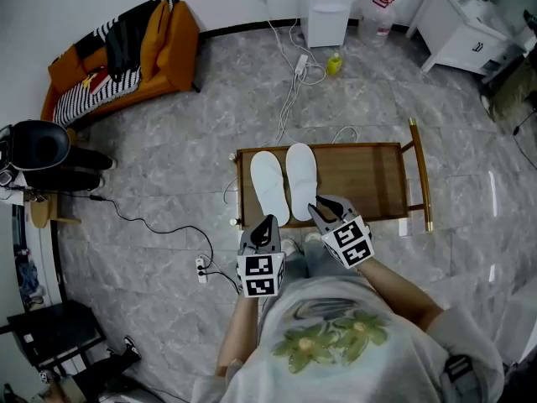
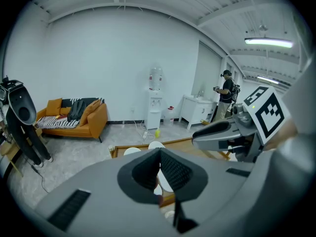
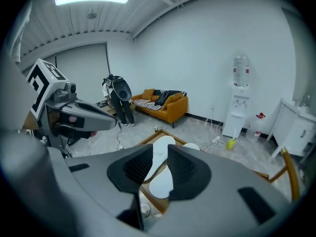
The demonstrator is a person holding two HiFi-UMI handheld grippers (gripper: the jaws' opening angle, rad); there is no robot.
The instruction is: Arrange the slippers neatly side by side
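Two white slippers lie side by side, soles up or flat, on the left part of a low wooden table [image 1: 361, 175]: the left slipper [image 1: 268, 185] and the right slipper [image 1: 302, 175]. Both grippers hover over the table's near edge, short of the slippers' heels. My left gripper [image 1: 267, 223] has its jaws meeting at the tips [image 2: 160, 150], with nothing between them. My right gripper [image 1: 327, 206] is open [image 3: 160, 147] and holds nothing. Through its gap one slipper [image 3: 163, 141] shows, and the other slipper [image 3: 160, 185] lies below it.
An orange sofa [image 1: 126, 49] stands at the far left. A water dispenser [image 1: 325, 7], a yellow bottle [image 1: 334, 63] and white cables [image 1: 289, 82] lie beyond the table. A white cabinet [image 1: 466, 28] is at the far right. A person [image 2: 226, 95] stands there.
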